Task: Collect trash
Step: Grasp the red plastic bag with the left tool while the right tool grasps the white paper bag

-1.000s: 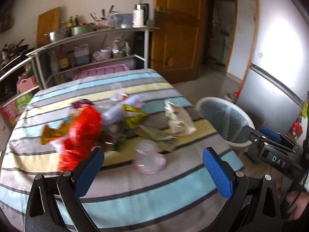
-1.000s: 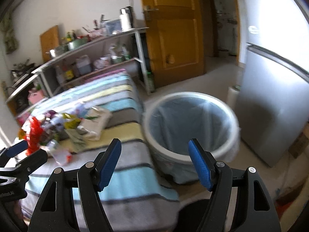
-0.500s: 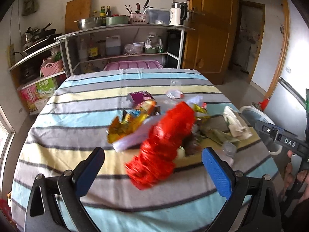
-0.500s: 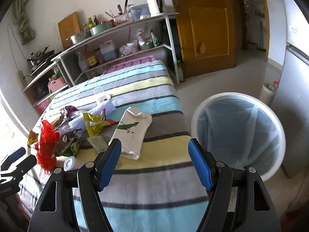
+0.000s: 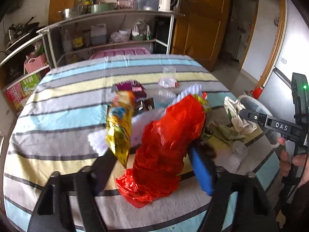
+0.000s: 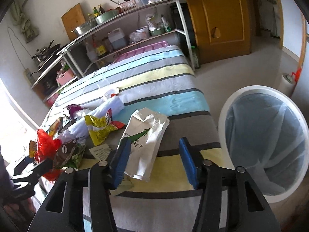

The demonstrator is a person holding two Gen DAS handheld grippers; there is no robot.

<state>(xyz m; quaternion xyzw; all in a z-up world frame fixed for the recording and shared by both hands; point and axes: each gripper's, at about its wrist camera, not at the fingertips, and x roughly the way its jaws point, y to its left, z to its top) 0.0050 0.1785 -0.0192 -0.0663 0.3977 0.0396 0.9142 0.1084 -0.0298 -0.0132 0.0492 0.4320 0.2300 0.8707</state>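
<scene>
A pile of trash lies on the striped table [image 5: 58,116]: a red plastic bag [image 5: 166,147], a gold snack packet [image 5: 119,127], a white paper bag [image 6: 148,135], a yellow wrapper [image 6: 100,125] and a clear plastic cup [image 5: 231,154]. My left gripper [image 5: 154,166] straddles the red bag with its fingers partly closed and the bag between them. My right gripper [image 6: 154,158] is open low over the table, with the white paper bag's near end between its fingers. A white trash bin [image 6: 266,141] with a clear liner stands on the floor to the right of the table.
A metal shelf rack [image 5: 108,29] with pots, bottles and a kettle stands behind the table. A wooden door [image 5: 200,19] is at the back right. A grey fridge [image 5: 274,89] stands beyond the bin. A pink basket [image 5: 119,53] sits at the table's far edge.
My left gripper has moved forward onto the red bag and narrowed around it. My right gripper has swung left from the bin and come down over the white paper bag, narrowing a little.
</scene>
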